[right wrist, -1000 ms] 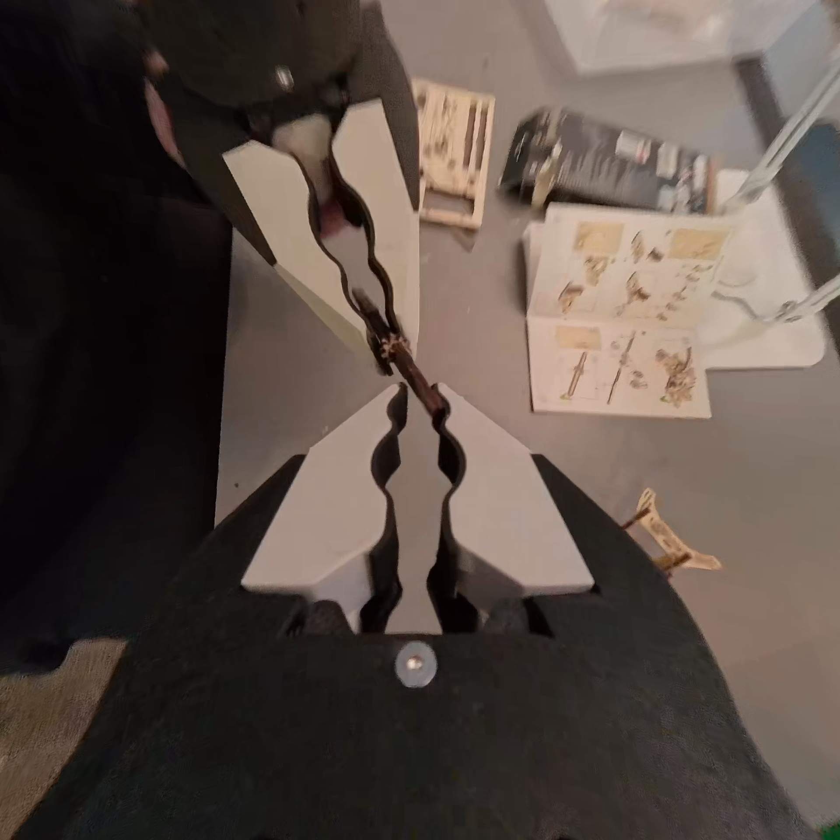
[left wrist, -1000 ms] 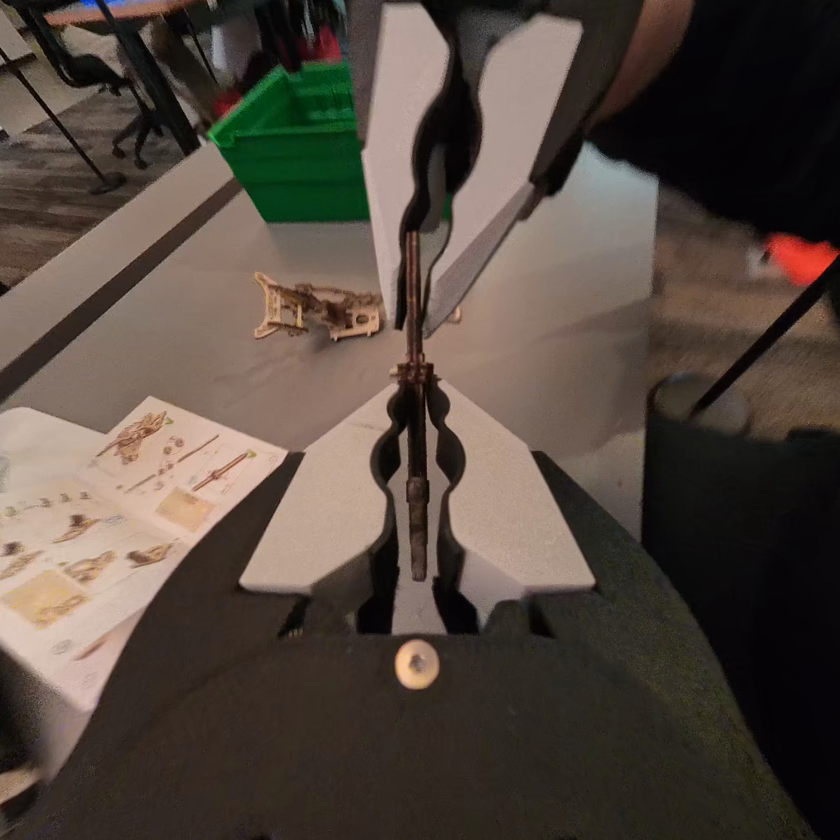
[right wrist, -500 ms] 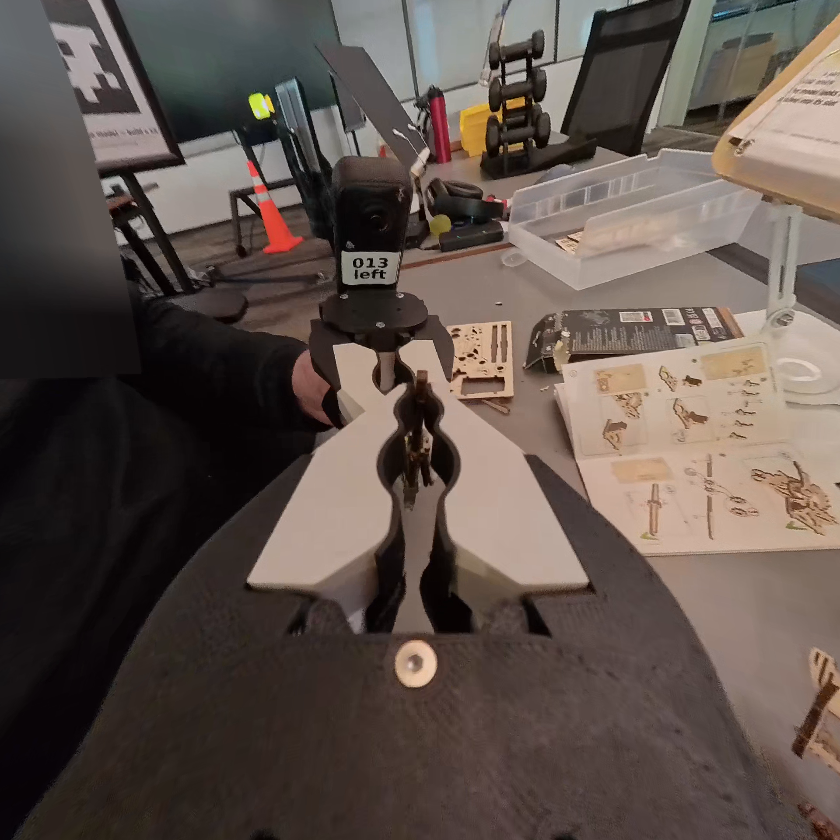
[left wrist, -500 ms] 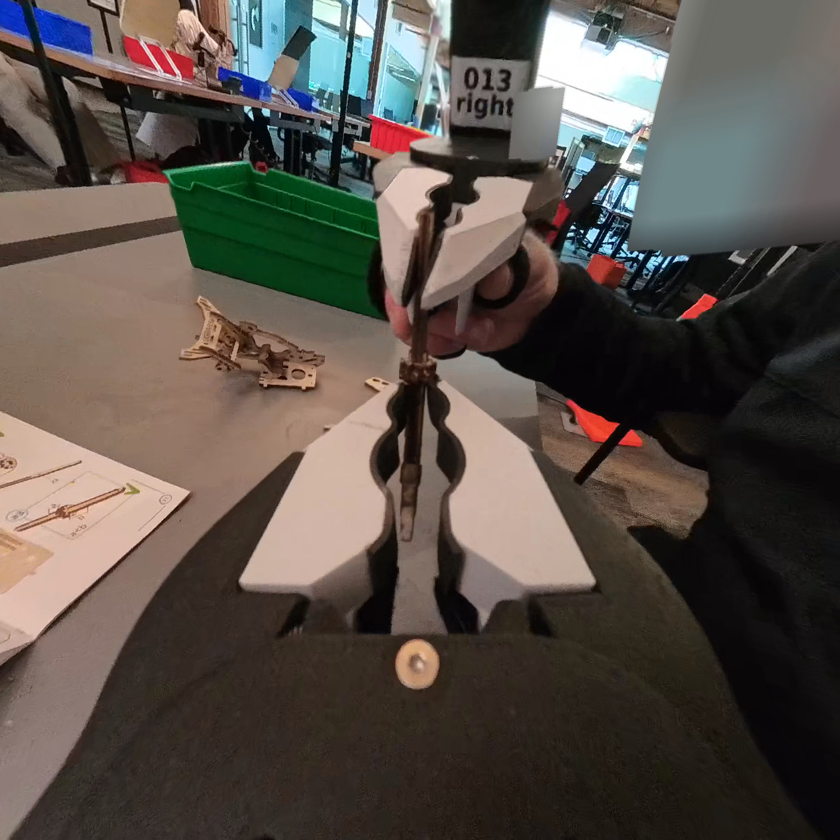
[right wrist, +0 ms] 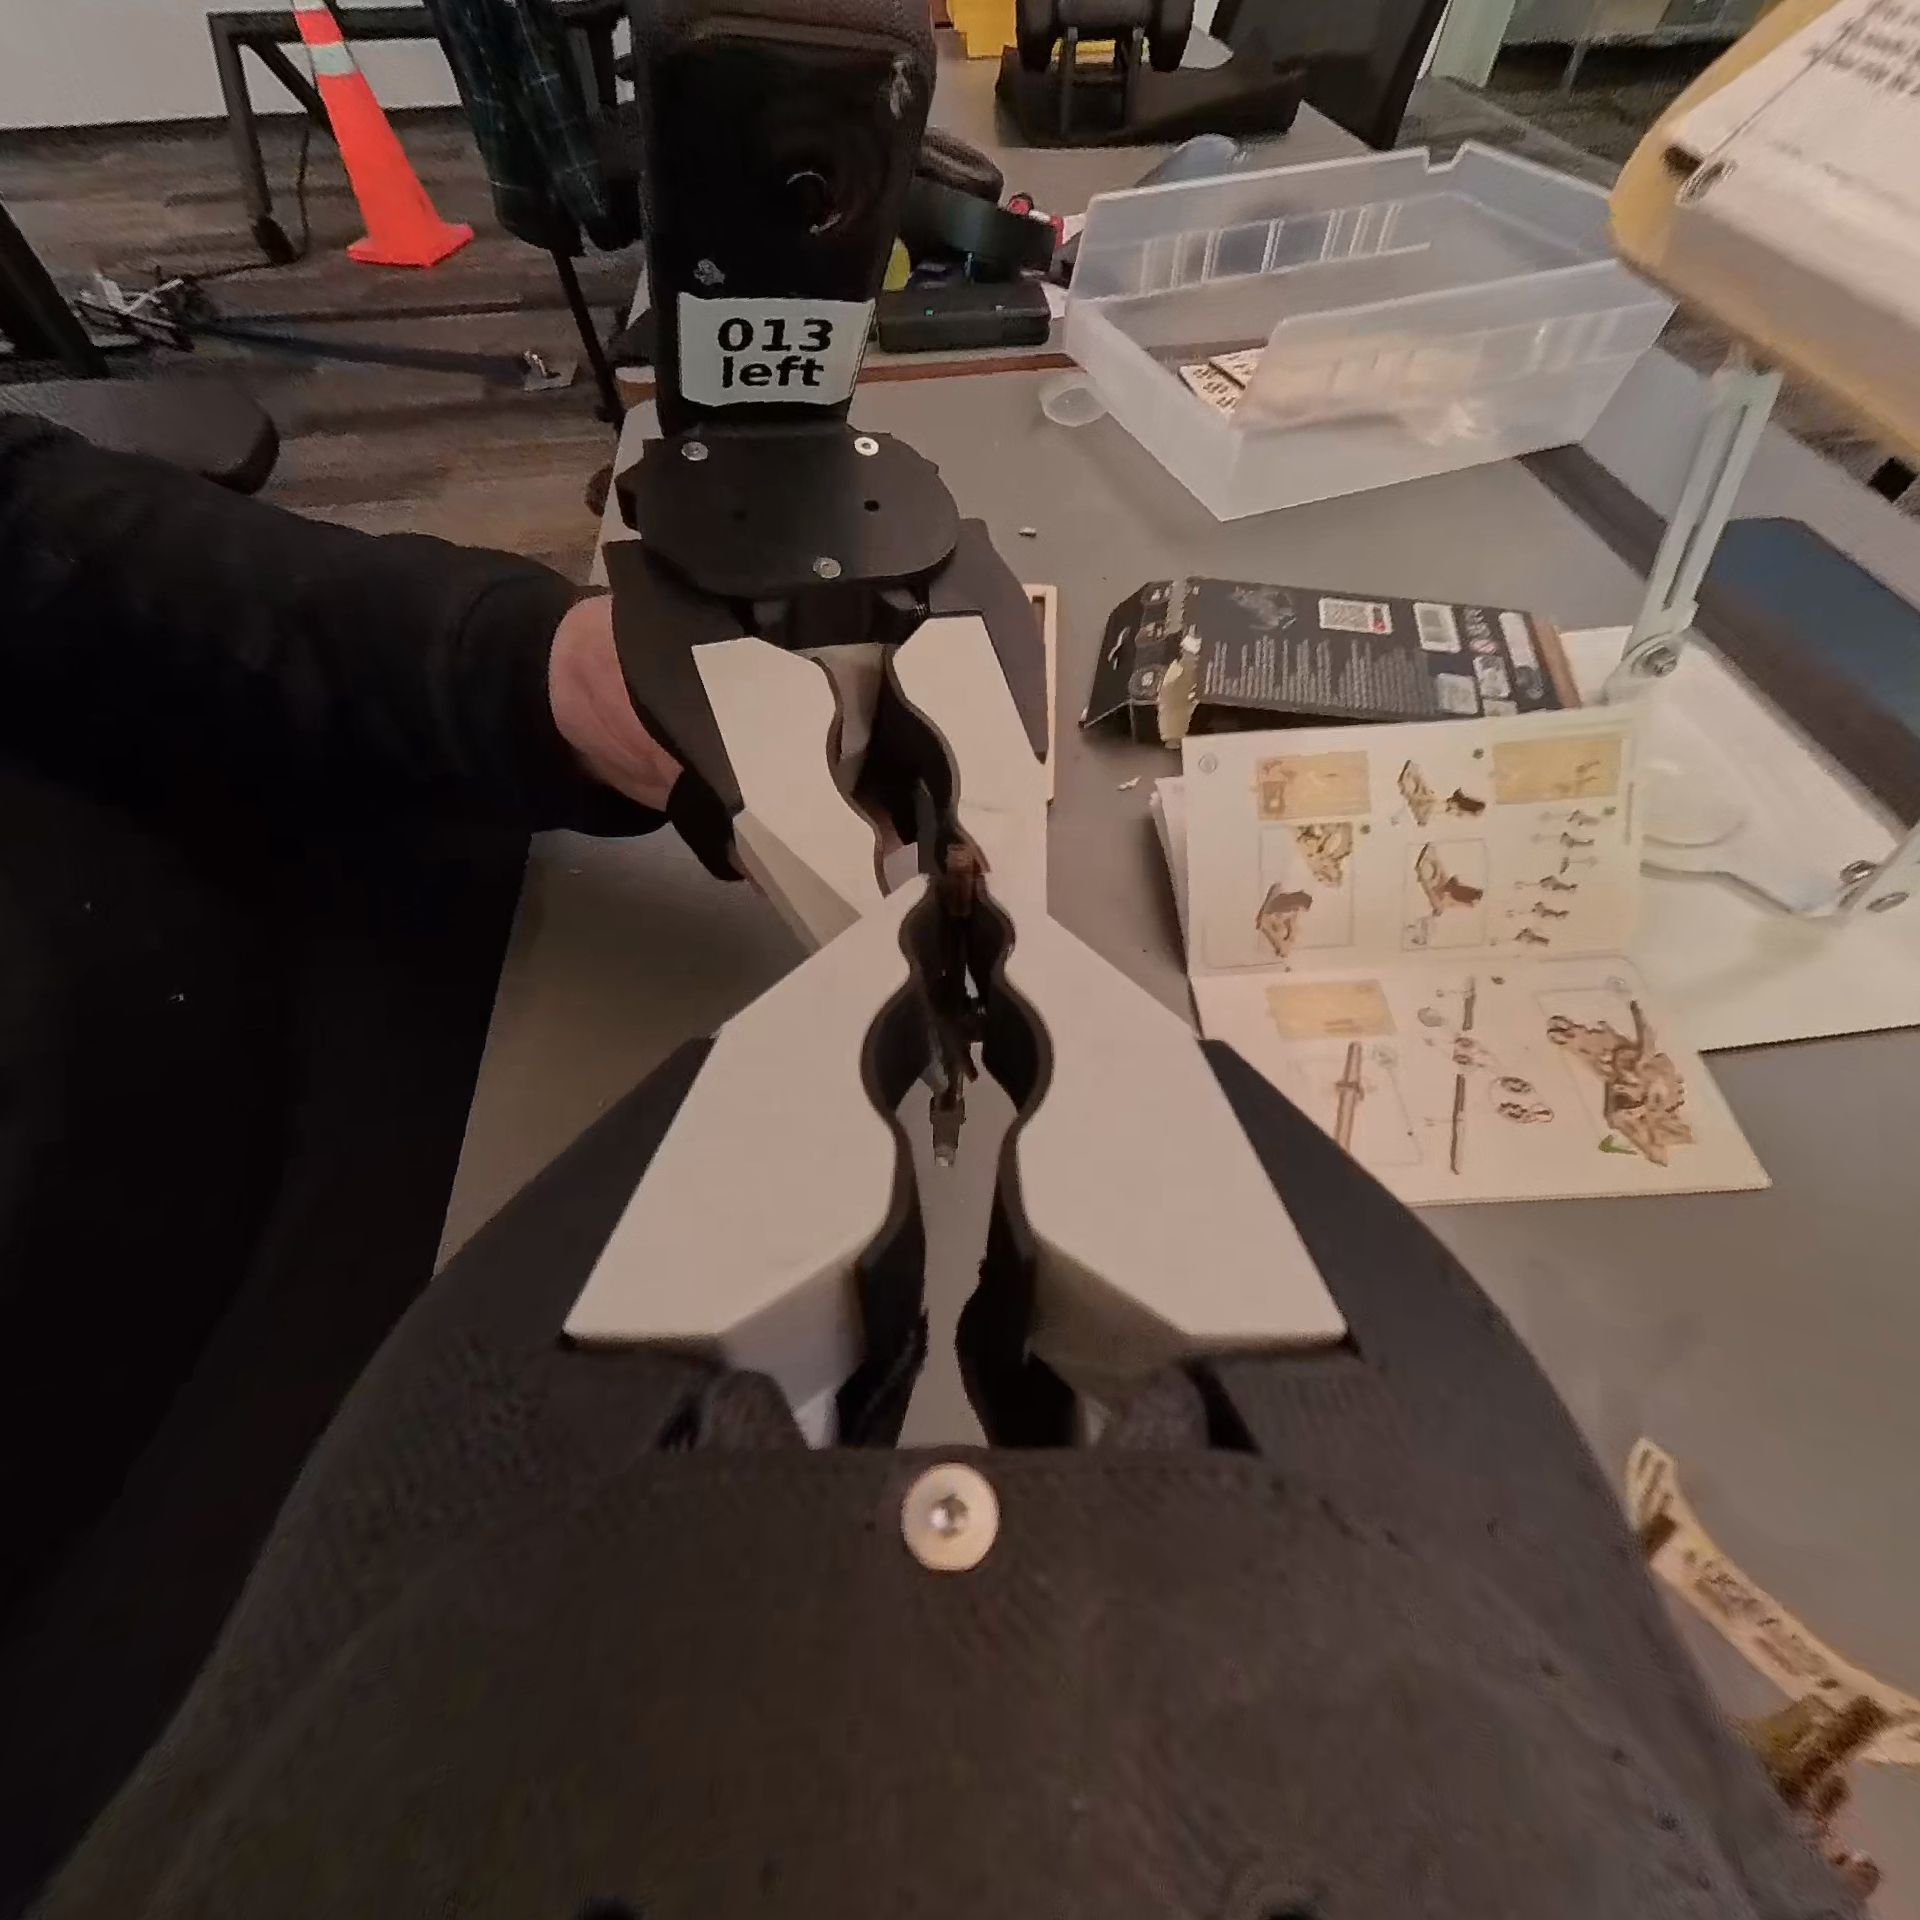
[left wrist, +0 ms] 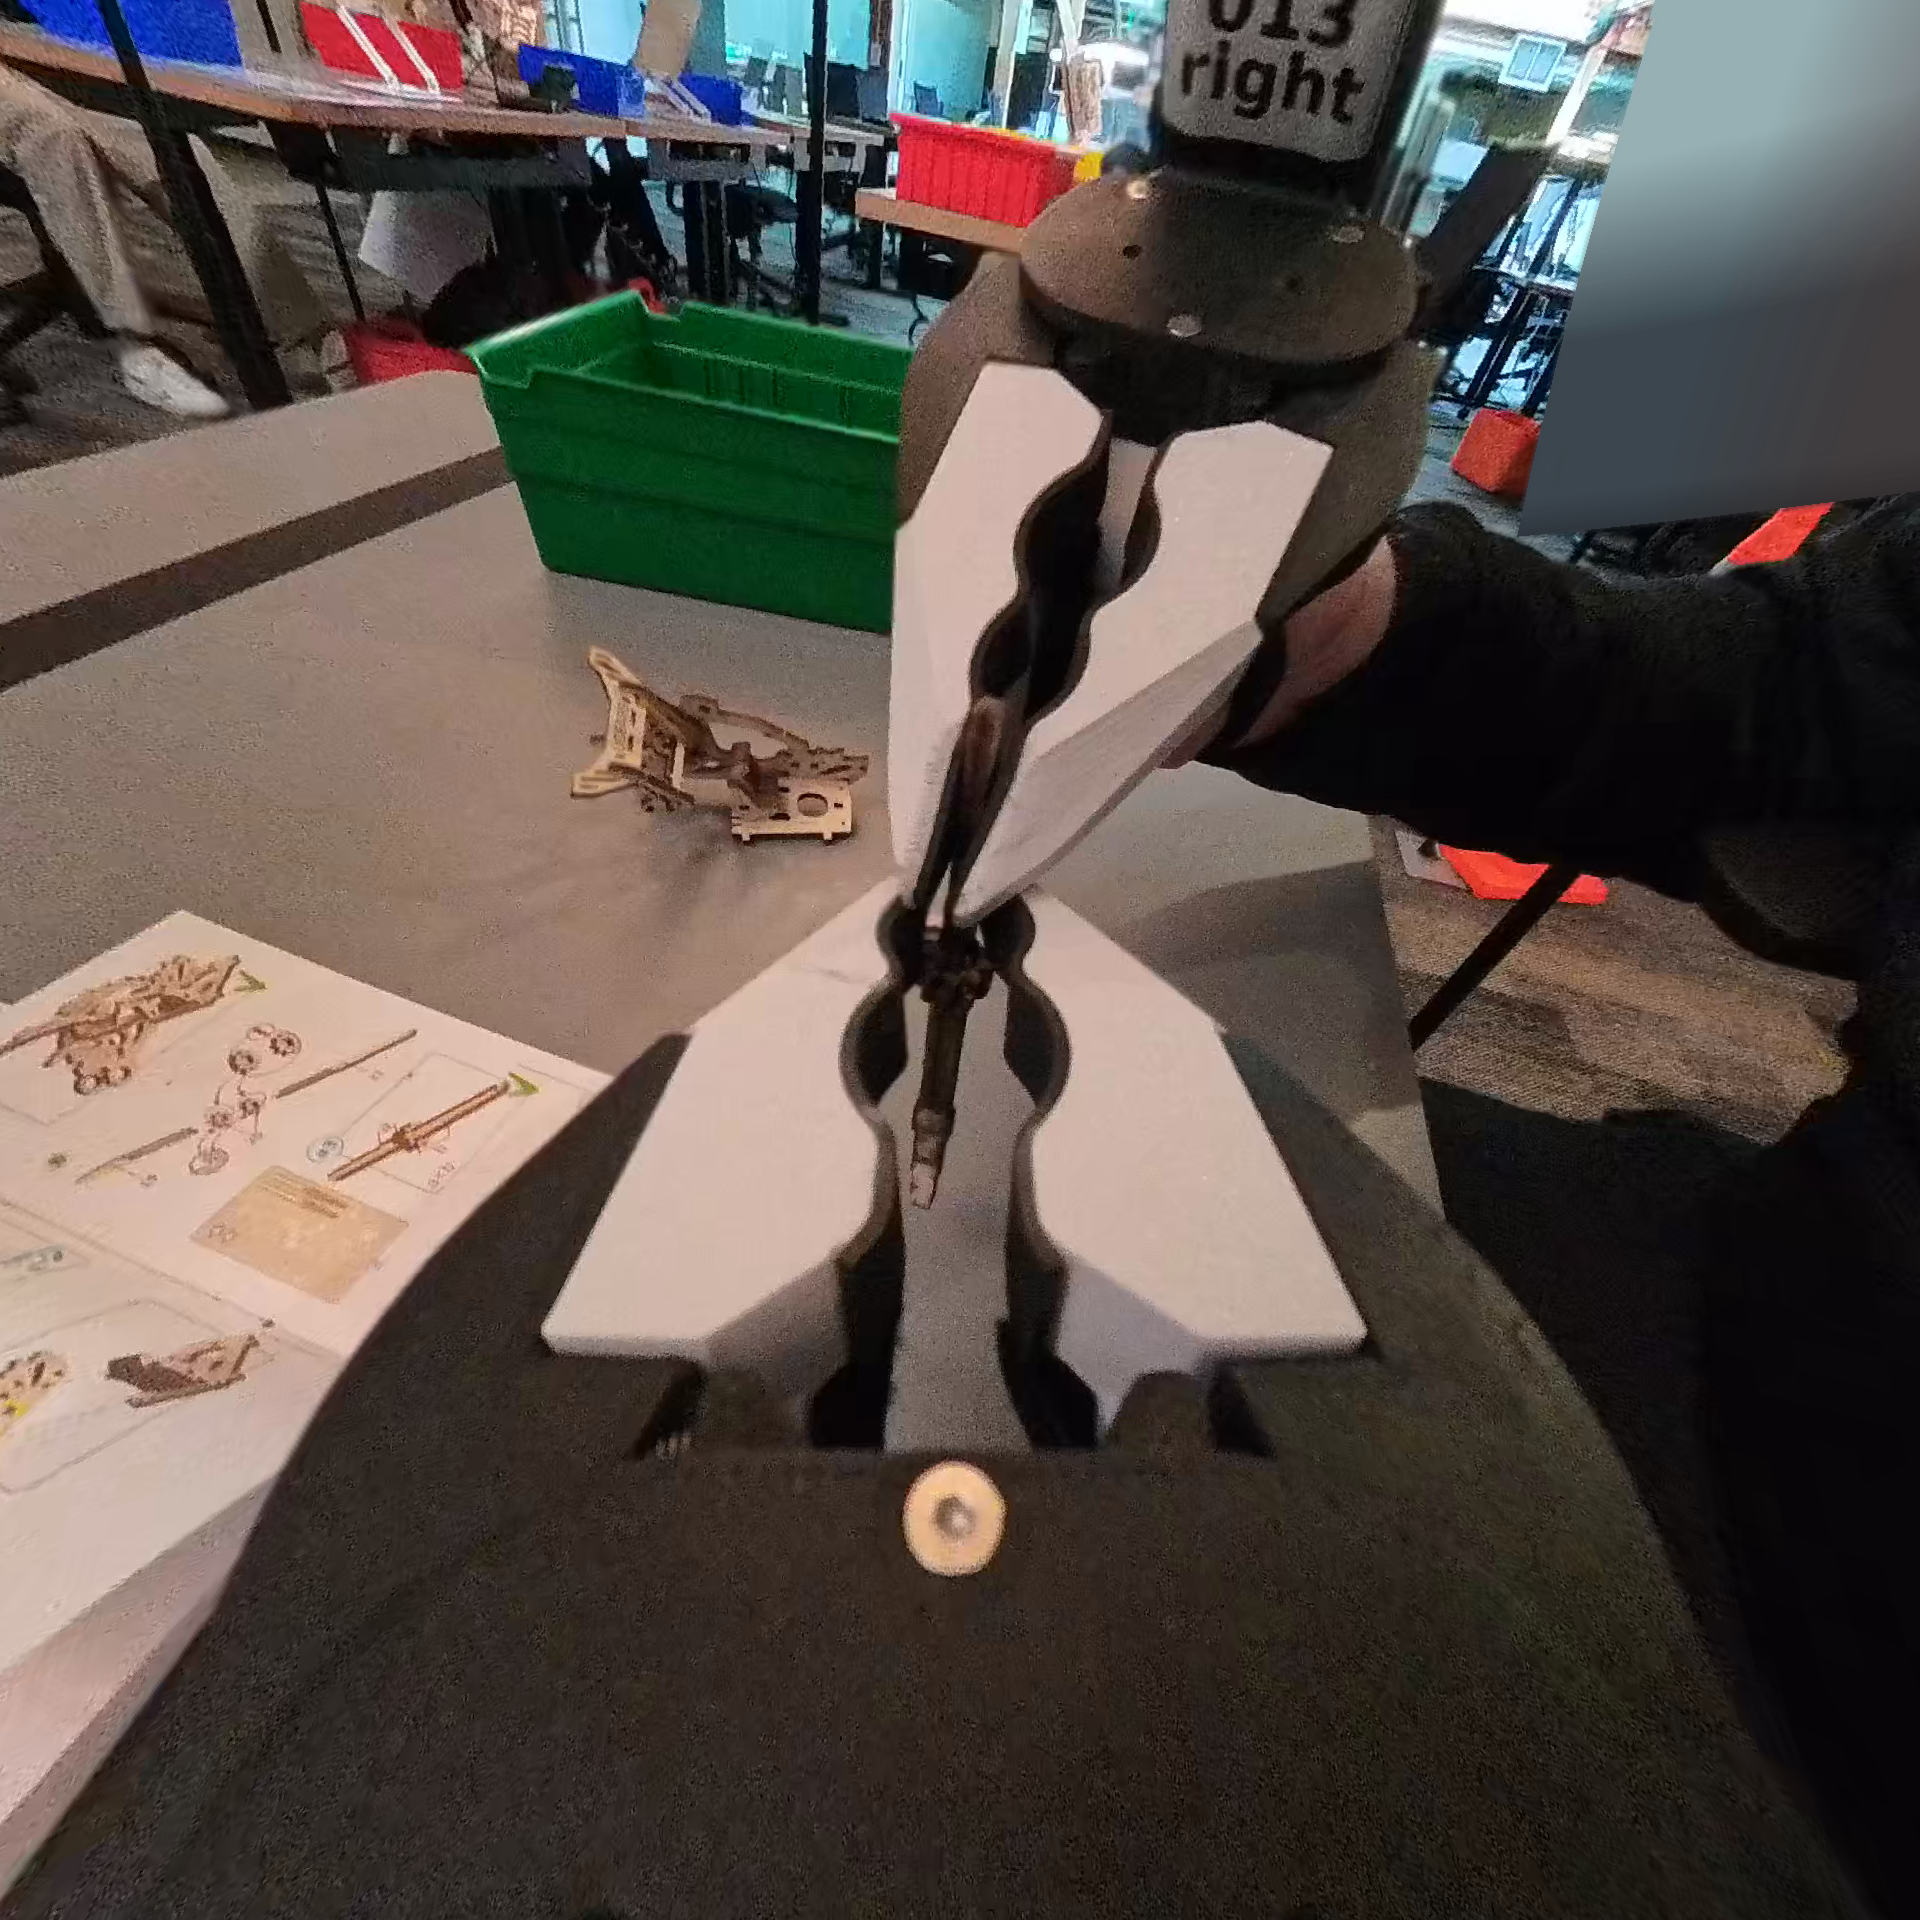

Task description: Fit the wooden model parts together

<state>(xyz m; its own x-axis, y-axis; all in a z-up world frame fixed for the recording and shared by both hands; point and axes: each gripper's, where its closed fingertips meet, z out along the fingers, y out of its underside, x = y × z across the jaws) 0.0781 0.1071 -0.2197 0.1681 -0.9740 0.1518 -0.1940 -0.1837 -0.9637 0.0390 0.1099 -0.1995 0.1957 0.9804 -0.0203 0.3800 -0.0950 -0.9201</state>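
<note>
A thin dark wooden rod (left wrist: 940, 1070) with a small collar runs between both grippers, held above the grey table (left wrist: 312, 748). My left gripper (left wrist: 940, 914) is shut on the rod at the collar, with the rod's near end lying between its fingers. My right gripper (left wrist: 935, 896) faces it tip to tip and is shut on the rod's other end. In the right wrist view the rod (right wrist: 951, 997) sits inside my right gripper (right wrist: 958, 894), with the left gripper (right wrist: 940, 852) opposite it. A part-built wooden model frame (left wrist: 717, 758) lies on the table beyond.
An instruction sheet (left wrist: 208, 1143) lies at the left; it also shows in the right wrist view (right wrist: 1455, 987). A green bin (left wrist: 707, 457) stands behind the frame. A clear plastic bin (right wrist: 1351, 312), a black box (right wrist: 1330, 655) and a clipboard stand (right wrist: 1714, 468) are at the far right. My left and right fingertips are right by each other.
Both views have tilted up from looking down at the table, then dipped a little. The right gripper has come closer, tip to tip with the left. The rod stays held by both.
</note>
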